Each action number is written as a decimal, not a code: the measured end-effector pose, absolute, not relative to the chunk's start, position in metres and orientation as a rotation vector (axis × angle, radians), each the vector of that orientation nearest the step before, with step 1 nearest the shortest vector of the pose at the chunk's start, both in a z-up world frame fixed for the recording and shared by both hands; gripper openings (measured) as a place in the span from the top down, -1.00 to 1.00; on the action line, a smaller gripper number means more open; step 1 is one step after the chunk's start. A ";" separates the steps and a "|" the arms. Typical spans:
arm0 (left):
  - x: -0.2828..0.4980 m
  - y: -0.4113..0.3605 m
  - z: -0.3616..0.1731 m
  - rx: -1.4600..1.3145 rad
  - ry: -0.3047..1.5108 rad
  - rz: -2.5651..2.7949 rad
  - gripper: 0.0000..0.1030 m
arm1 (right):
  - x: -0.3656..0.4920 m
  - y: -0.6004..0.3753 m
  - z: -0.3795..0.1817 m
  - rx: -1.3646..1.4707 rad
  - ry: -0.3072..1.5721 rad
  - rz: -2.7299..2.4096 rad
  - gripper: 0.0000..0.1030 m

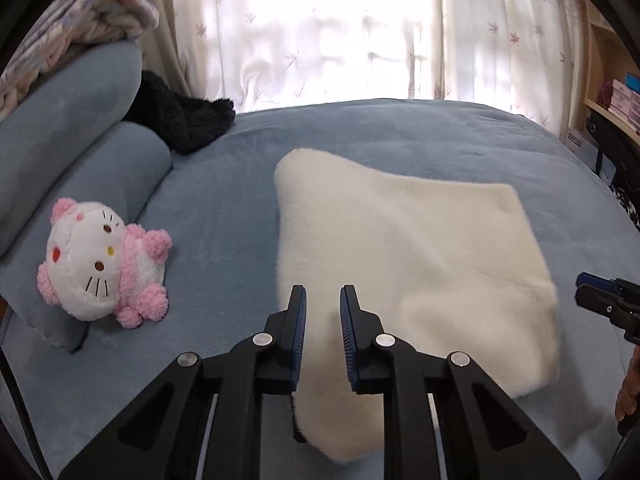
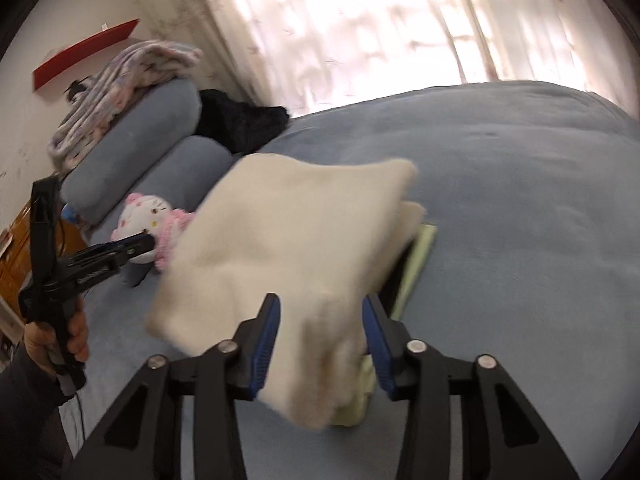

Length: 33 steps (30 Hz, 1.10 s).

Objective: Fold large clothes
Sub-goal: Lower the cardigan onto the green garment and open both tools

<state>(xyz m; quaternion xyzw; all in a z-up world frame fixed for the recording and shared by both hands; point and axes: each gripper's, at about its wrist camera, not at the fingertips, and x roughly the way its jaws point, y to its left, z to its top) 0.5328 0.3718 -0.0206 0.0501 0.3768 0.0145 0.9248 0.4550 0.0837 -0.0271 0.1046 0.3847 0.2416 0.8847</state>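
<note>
A cream fleece garment (image 1: pixel 416 264) lies folded into a thick rectangle on the blue bed (image 1: pixel 400 136). My left gripper (image 1: pixel 323 294) is open above its near left corner, with cloth showing between the fingers. In the right wrist view the garment (image 2: pixel 288 248) is blurred, with a pale green layer (image 2: pixel 416 260) under its right edge. My right gripper (image 2: pixel 322 306) is open, its fingers on either side of the garment's near corner. The right gripper also shows at the left wrist view's right edge (image 1: pixel 588 286), and the left gripper (image 2: pixel 148 242) shows in the right wrist view.
A pink and white plush cat (image 1: pixel 100 264) lies left of the garment by two blue pillows (image 1: pixel 80 176). A black fluffy item (image 1: pixel 184 120) and a patterned blanket (image 1: pixel 80 28) sit behind them. Curtains (image 1: pixel 320 28) back the bed. Shelves (image 1: pixel 616 92) stand at right.
</note>
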 end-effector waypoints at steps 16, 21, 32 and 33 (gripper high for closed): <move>0.556 0.363 -0.068 0.211 0.861 0.103 0.80 | 0.485 0.087 -0.056 0.153 0.940 0.430 0.82; 0.582 0.380 -0.035 0.129 0.835 0.132 0.80 | 0.506 0.077 -0.025 0.214 0.859 0.398 0.75; 0.675 0.385 -0.061 0.155 0.834 0.246 0.75 | 0.618 0.102 -0.065 0.169 0.927 0.262 0.84; 0.678 0.388 -0.065 0.149 0.837 0.248 0.74 | 0.621 0.098 -0.078 0.168 0.933 0.263 0.84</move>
